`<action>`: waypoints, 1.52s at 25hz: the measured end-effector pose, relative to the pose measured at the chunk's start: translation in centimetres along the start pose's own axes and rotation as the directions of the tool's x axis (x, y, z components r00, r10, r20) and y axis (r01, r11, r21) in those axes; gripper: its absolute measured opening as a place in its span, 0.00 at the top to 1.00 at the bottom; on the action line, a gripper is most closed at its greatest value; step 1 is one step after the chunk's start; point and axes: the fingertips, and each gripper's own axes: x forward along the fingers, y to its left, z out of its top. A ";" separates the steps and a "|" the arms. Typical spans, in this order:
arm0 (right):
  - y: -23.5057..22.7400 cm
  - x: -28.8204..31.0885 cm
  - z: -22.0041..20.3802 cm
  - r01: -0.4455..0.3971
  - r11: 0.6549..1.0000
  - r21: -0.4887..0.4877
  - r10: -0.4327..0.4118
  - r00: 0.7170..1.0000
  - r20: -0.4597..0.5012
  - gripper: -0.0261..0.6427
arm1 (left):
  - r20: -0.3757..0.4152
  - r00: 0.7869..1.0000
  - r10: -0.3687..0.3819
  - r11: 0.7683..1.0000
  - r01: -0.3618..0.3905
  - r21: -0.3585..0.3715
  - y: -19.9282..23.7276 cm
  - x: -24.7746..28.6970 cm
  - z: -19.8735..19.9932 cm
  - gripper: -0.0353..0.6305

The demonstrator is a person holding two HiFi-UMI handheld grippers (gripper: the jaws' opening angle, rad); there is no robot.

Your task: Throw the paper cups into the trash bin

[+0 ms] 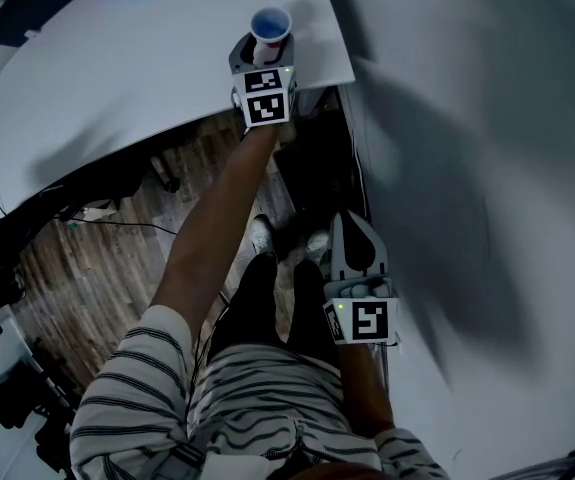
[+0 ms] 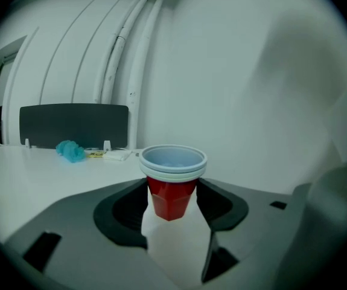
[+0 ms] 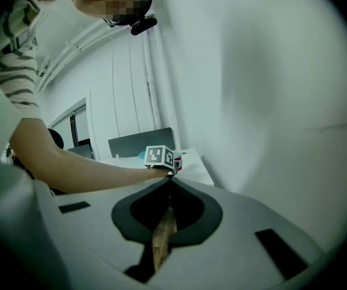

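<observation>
Striped sleeves (image 1: 132,388) and dark trousers fill the bottom of the head view, with pale shoes (image 1: 262,233) below on a wood-plank floor (image 1: 97,258) where cables trail at the left.

A white surface (image 1: 117,78) stretches across the upper left, its right edge running close along a plain white wall (image 1: 487,118). At its far side stands a dark upright panel (image 2: 73,125). In front of the panel lies a crumpled teal thing (image 2: 70,151), with small flat items (image 2: 117,155) just beside it. White pipes (image 2: 122,41) climb the back wall behind the panel.

The left tool (image 1: 263,56) reaches out on a bare arm over the corner of the surface nearest the wall. Its jaws are closed on the paper cup (image 1: 270,23), one pad on each side of the lower body. The cup stands upright, mouth up. It has a red body, a thick white rolled rim and a pale bluish inside. The rim shows stacked rings, so it may be more than one cup nested; I cannot tell. Whether its base touches the surface is also unclear.

The right tool (image 1: 352,223) is held low by the person's right side, close to the wall. Its jaws meet at the tips with nothing between them; only a sliver of floor shows through the gap.
</observation>
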 end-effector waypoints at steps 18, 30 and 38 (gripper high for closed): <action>0.6 -3.7 3.9 0.019 1.000 -0.021 -0.017 0.996 0.088 0.93 | 0.086 0.996 -0.039 0.999 0.036 0.029 -2.5 -11.0 5.9 0.55; -0.2 -8.4 5.7 0.063 0.997 -0.047 -0.058 0.992 0.111 0.93 | 0.119 0.991 -0.061 0.998 0.060 0.010 -4.4 -20.5 7.6 0.55; -0.4 -11.0 5.7 0.079 0.996 -0.036 -0.074 0.991 0.115 0.93 | 0.130 0.988 -0.088 0.996 0.087 0.007 -6.4 -25.6 7.8 0.55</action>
